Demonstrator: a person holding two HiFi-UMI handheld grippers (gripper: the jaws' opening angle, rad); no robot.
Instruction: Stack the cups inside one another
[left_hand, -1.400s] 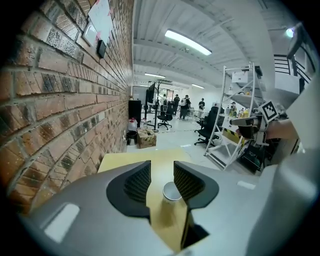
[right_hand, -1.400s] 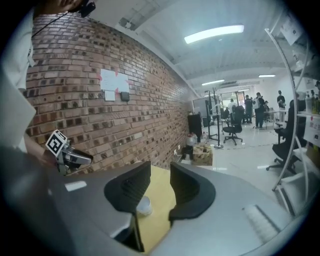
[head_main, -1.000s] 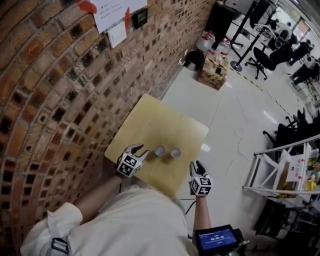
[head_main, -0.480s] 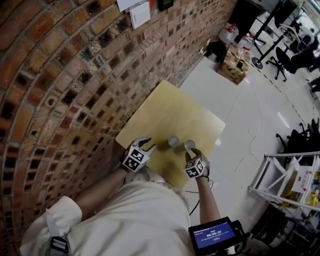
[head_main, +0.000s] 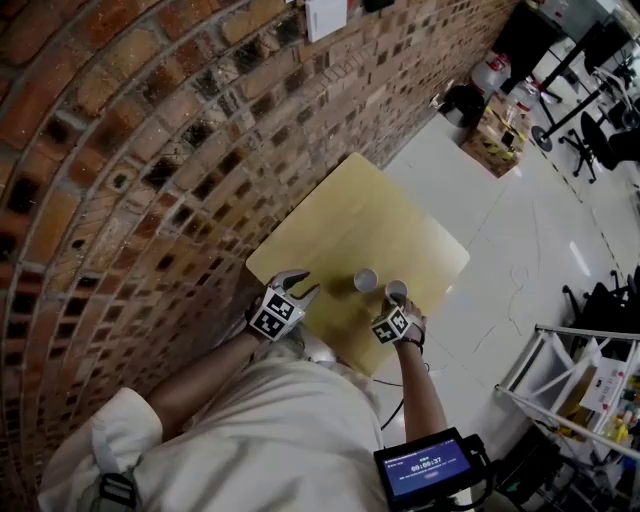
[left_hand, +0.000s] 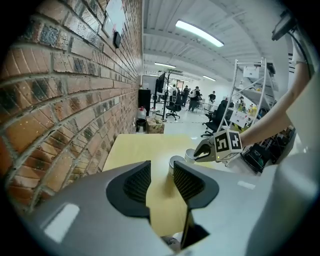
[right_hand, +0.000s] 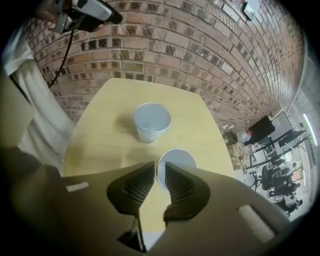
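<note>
Two small white cups stand side by side near the front edge of the wooden table (head_main: 350, 215): a left cup (head_main: 366, 280) (right_hand: 152, 121) and a right cup (head_main: 397, 291) (right_hand: 178, 158). My right gripper (head_main: 402, 305) (right_hand: 160, 172) points steeply down at the right cup. Its jaws have just been closing and stand narrow astride the cup's left rim, with a slit still showing between them. My left gripper (head_main: 304, 290) (left_hand: 162, 175) hovers left of the cups, open and empty. The left cup (left_hand: 175, 161) shows just beyond its jaws.
A brick wall (head_main: 150, 150) runs along the table's left side. White floor (head_main: 520, 250) lies to the right, with a white rack (head_main: 570, 370) and a cardboard box (head_main: 495, 135) farther off. A screen device (head_main: 425, 468) hangs by the person's right arm.
My right gripper came down from beside the table's front edge onto the right cup, rolling as it went, and its jaws narrowed. The left gripper edged toward the cups.
</note>
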